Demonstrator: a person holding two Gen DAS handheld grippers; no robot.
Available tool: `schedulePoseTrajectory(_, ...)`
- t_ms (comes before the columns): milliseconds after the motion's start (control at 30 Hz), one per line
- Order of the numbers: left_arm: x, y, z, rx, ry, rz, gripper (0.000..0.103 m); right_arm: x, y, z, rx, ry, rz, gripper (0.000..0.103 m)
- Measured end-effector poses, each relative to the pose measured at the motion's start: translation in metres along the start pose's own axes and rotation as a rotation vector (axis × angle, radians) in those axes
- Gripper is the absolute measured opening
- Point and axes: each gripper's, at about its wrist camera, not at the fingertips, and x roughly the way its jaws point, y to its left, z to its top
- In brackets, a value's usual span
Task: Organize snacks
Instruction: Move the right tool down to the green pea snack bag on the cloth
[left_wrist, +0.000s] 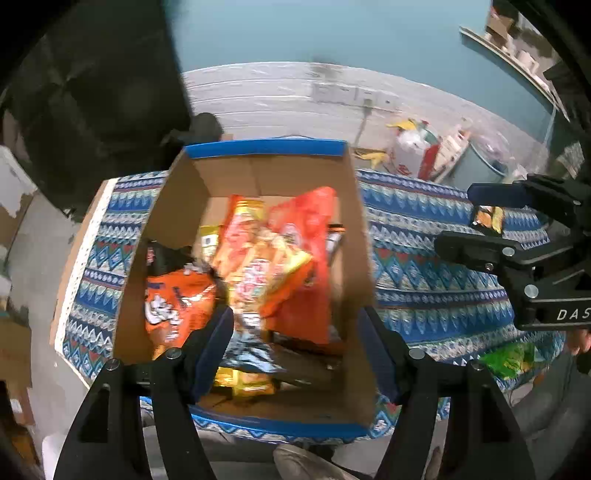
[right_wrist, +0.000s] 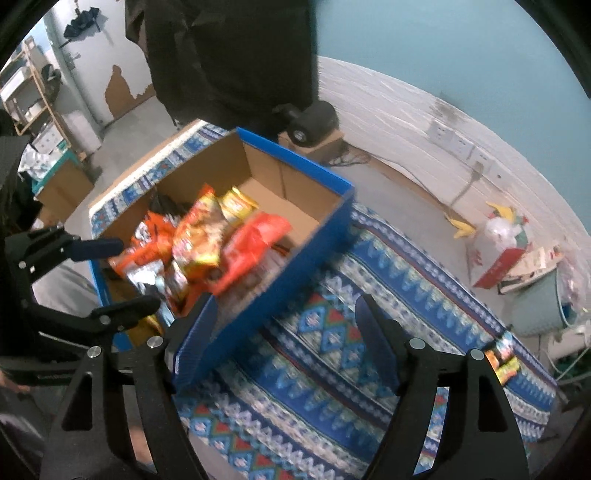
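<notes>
Mostly there, I'd say. The blue-edged cardboard box (left_wrist: 266, 158) sits mid-frame in my left wrist view, on the patterned tablecloth (left_wrist: 436, 236), and it's already got a decent heap of snack packets (left_wrist: 273, 258) in it: orange ones, a red one, a yellow one, something dark at the left. Left gripper (left_wrist: 295, 350) hangs over the near end of the box, fingers spread, nothing between them that I can see pinched. Right gripper (right_wrist: 291, 332) is over the cloth just beside the box's blue wall (right_wrist: 258, 306), fingers wide apart and empty too; no earlier frame to compare, so that's all I'll claim. What's left, as far as I can tell: a small yellow-and-dark packet (right_wrist: 502, 360) lying on the cloth at the right edge of the right wrist view, and a green packet (left_wrist: 513, 360) low right in the left view, near the table's edge. So two strays to fetch, my guess, then done. Blurry frames, so maybe more hiding.
</notes>
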Motion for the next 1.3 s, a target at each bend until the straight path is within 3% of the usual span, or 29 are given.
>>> schedulePoseTrajectory(367,0.003,-0.076,-0.002,0.146,0.050,-0.109,0.075,-0.025,-0.056,-0.082,0.029,0.100,-0.069,0.080)
schedulePoseTrajectory(800,0.028,-0.162,-0.037,0.357,0.152,-0.130,0.075,-0.033,-0.109,-0.180,0.101,0.225,-0.047,0.080)
schedulePoseTrajectory(1067,0.045,-0.186,-0.056,0.412,0.198,-0.133,0.075,-0.016,-0.104,-0.224,0.046,0.342,-0.009,0.081)
schedulePoseTrajectory(1300,0.067,-0.188,-0.062,0.406,0.246,-0.126,0.075,0.011,-0.090,-0.237,-0.034,0.420,0.040,0.081)
